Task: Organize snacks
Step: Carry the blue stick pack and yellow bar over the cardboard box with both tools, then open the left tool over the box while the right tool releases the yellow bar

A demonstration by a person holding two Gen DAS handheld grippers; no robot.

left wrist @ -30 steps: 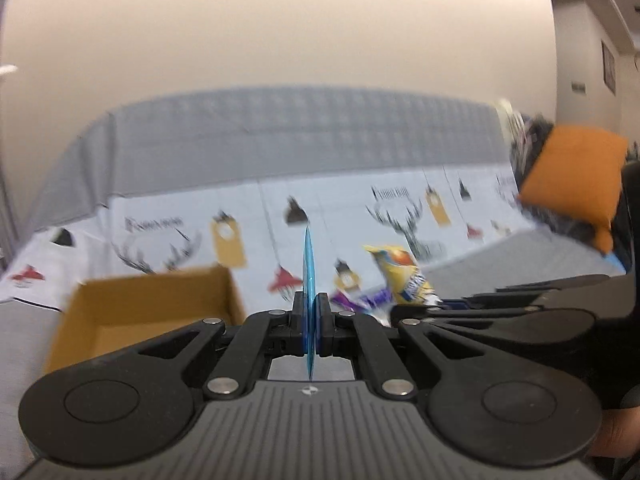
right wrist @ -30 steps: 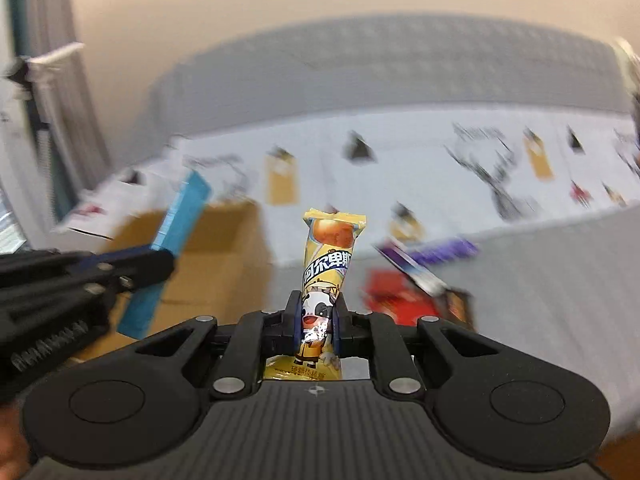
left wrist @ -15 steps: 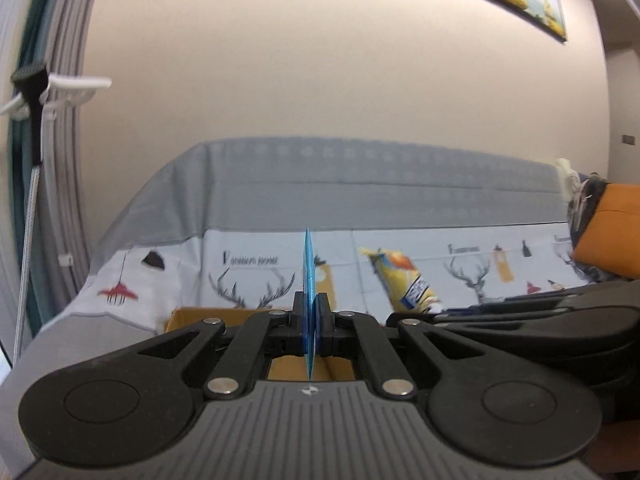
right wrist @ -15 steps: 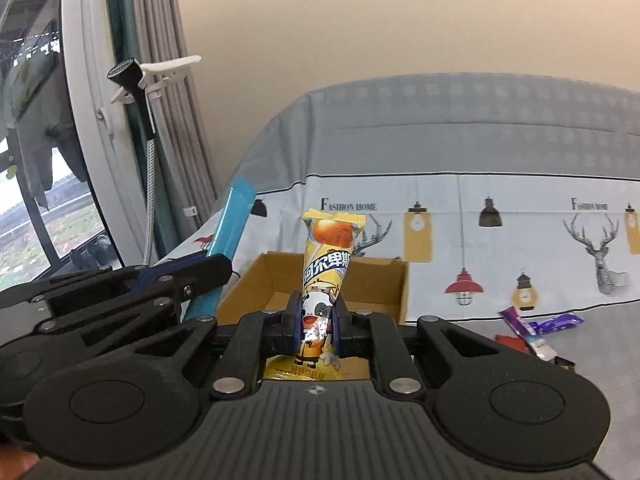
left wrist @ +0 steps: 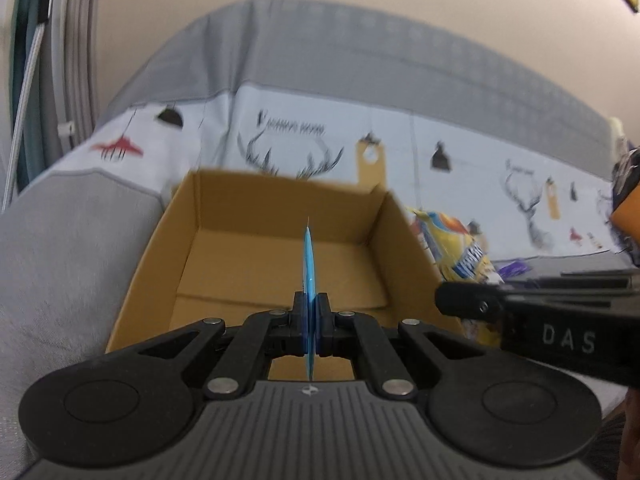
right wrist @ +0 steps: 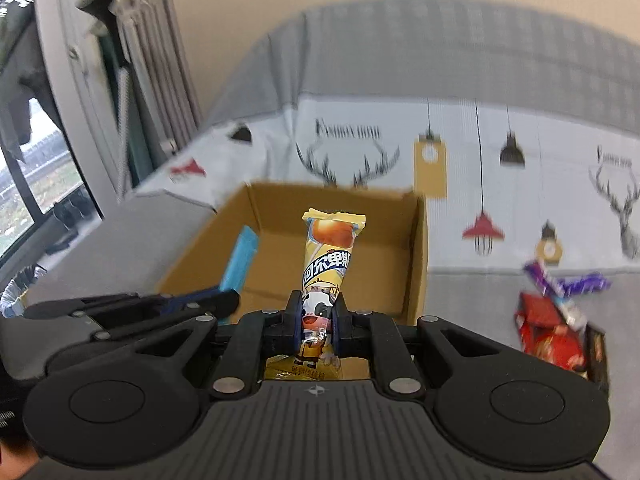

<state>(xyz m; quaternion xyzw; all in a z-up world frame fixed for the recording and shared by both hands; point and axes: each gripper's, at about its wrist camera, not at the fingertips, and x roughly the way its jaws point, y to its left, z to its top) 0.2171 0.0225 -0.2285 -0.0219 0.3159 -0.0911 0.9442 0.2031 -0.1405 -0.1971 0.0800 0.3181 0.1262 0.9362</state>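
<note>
We find the left gripper (left wrist: 309, 330) clenched on a thin blue packet (left wrist: 308, 264), which we see edge-on in its own view, rising upright from between the fingers (left wrist: 298, 322) and held over the open cardboard box (left wrist: 160, 232). From the right wrist view the same blue packet (right wrist: 240, 260) shows as a flat strip slanting over the near left corner of the box, with the left gripper (right wrist: 230, 300) reaching in from the left. We find the right gripper (right wrist: 318, 320) grasping a yellow snack bar (right wrist: 328, 256) printed with a cartoon cow; the fingers (right wrist: 294, 316) pinch its lower part and its upper end stands upright above them, in front of the box opening. We note the cardboard box (right wrist: 416, 256) sits on a grey sofa seat (left wrist: 60, 240), and what shows of its floor is bare. In the left wrist view the right gripper (left wrist: 460, 304) enters from the right edge, with the yellow snack bar (left wrist: 460, 244) showing beyond it, just right of the box. Further right on the seat, well apart from the box, we see a red packet (right wrist: 548, 336) and purple wrappers (right wrist: 568, 284) lying close together, blurred. Behind them a white printed cover (right wrist: 460, 152) with antlers and lamps lies over the sofa back, with a beige wall (left wrist: 360, 0) beyond and a window with curtains (right wrist: 152, 60) at far left
</note>
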